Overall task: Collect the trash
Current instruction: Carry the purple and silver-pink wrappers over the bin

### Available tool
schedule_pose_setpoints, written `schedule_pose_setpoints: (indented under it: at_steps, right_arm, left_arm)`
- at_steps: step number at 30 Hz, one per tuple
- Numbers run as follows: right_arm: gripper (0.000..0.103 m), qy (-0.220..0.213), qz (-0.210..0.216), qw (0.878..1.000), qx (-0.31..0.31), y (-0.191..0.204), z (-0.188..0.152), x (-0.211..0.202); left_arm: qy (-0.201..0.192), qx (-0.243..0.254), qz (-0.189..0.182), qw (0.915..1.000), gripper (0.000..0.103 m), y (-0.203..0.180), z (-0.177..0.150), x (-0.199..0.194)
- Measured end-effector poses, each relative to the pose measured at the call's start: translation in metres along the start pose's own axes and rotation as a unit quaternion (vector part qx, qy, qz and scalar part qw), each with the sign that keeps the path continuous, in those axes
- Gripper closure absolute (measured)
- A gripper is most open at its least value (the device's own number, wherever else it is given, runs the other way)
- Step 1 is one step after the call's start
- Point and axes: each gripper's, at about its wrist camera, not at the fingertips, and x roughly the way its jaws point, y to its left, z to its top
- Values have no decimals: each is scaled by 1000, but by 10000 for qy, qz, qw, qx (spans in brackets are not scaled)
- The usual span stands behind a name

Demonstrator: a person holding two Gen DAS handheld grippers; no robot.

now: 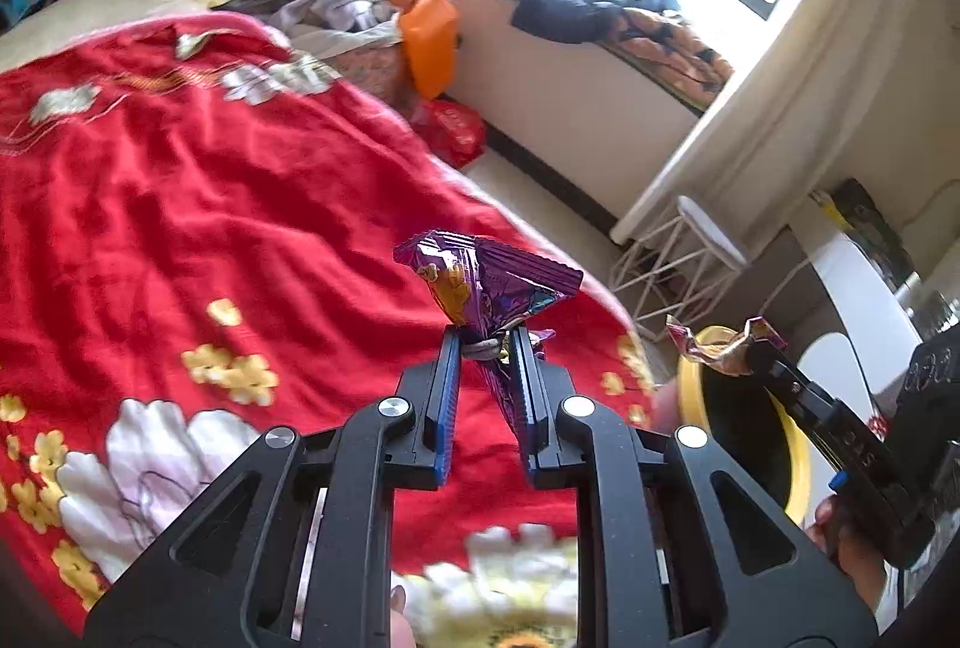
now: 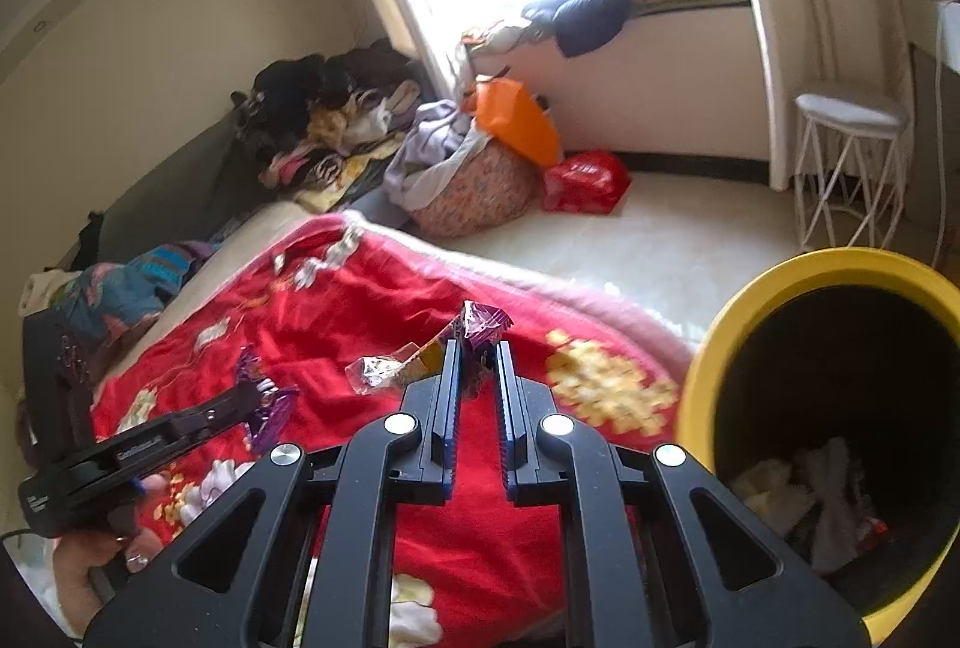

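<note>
A purple wrapper (image 1: 486,288) is pinched tight in the left gripper (image 1: 487,348) and a crumpled wrapper (image 2: 420,357) in the right gripper (image 2: 478,348), both held up over the red blanket (image 1: 210,204) so they can be dropped into the yellow bin (image 2: 750,300) nearby.

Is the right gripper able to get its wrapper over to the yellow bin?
Probably yes. The right gripper, shut on a wrapper, sits beside the yellow bin, whose open top looks unblocked.

Two snack wrappers (image 1: 480,282) (image 2: 420,360), one yellow bin (image 2: 708,348), one white stool (image 2: 849,108).
</note>
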Motion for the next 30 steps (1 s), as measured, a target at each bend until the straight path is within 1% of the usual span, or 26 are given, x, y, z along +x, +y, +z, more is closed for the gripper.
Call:
schedule_pose_setpoints:
  at_steps: [9, 30]
  right_arm:
    - [92, -302, -427, 9983, 240, -36, 3, -34]
    - [92, -778, -1120, 9896, 450, -71, 1, -81]
  left_arm:
    - [-38, 331, -294, 9990, 91, -34, 0, -6]
    - [21, 937, -761, 9927, 91, -90, -19, -12]
